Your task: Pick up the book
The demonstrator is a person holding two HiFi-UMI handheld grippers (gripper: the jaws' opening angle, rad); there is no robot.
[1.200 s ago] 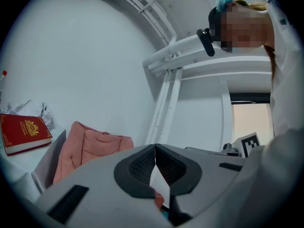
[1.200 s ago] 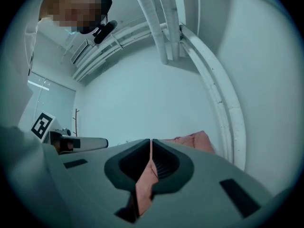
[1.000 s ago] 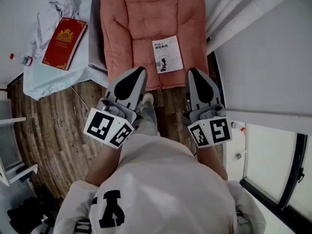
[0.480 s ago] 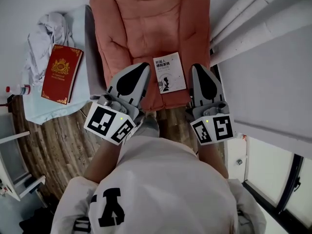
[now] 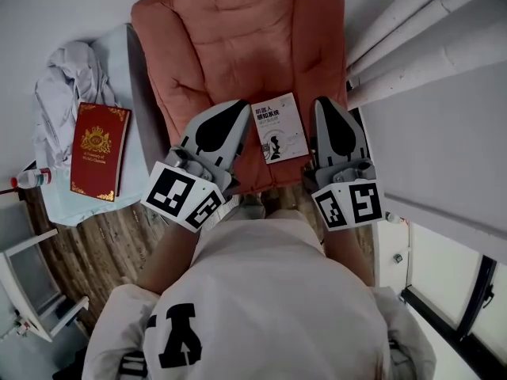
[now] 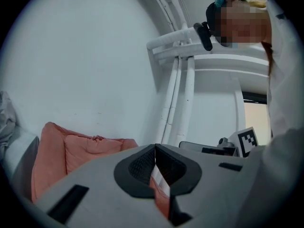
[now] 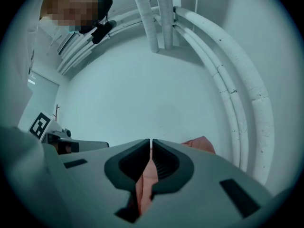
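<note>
A thin white book [image 5: 279, 127] with dark print lies flat near the front edge of a salmon-pink cushion [image 5: 230, 46]. My left gripper [image 5: 230, 104] hovers just left of the book, shut and empty. My right gripper [image 5: 325, 101] hovers just right of it, also shut with nothing in it. Both point level toward the wall, above the cushion. In the left gripper view [image 6: 155, 147] the jaws meet, with a sliver of the white book and pink cushion [image 6: 71, 151] showing below them. In the right gripper view [image 7: 150, 141] the jaws meet over pink fabric.
A red hardcover book [image 5: 100, 150] with a gold crest lies on a pale blue cloth [image 5: 75, 206] at left, beside a crumpled grey garment [image 5: 67, 77]. White pipes [image 5: 420, 30] run along the wall at right. Wooden floor [image 5: 103, 252] shows below. A small bottle [image 5: 30, 180] lies at far left.
Both grippers have moved forward over the cushion's front edge and now flank the white book. Both stayed shut.
</note>
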